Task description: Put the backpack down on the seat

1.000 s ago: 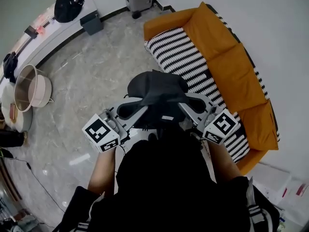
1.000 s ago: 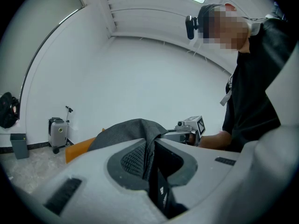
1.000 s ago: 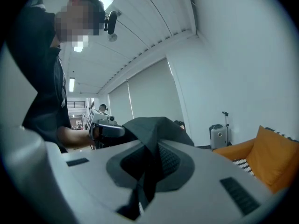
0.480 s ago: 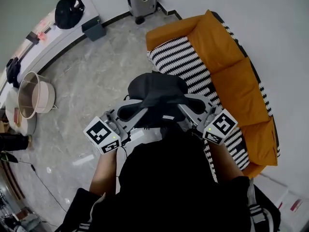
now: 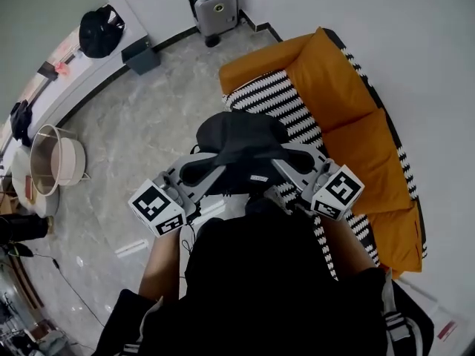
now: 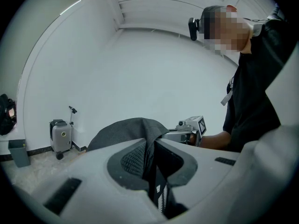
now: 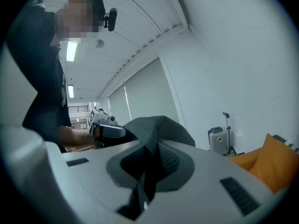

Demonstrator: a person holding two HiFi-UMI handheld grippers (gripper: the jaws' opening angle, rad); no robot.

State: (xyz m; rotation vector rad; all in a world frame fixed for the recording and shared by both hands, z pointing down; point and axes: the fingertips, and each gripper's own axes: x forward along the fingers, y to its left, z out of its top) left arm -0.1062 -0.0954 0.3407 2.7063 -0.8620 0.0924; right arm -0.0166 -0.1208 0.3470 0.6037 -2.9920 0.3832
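- Grey marble floor fills the room, with white walls around it; an orange sofa stands along the right wall.
- On the sofa lies a black and white striped seat, with nothing on the part that shows.
- At the far wall stands a small grey suitcase. Left of it is a grey box, and a black bag lies on a white bench.
- At the left, a round tub stands on the floor.
- In the middle, the dark backpack hangs in the air in front of the person, carried between the 2 grippers. From the head view it is at the left edge of the striped seat, not put down on it.
- The left gripper has its jaws pressed together on 1 black strap of the backpack; in the left gripper view the strap passes down between the pads.
- The right gripper is clamped in the same way on dark backpack fabric at the other side.
- Both grippers point nearly level, toward each other, with the top of the backpack rising between them.
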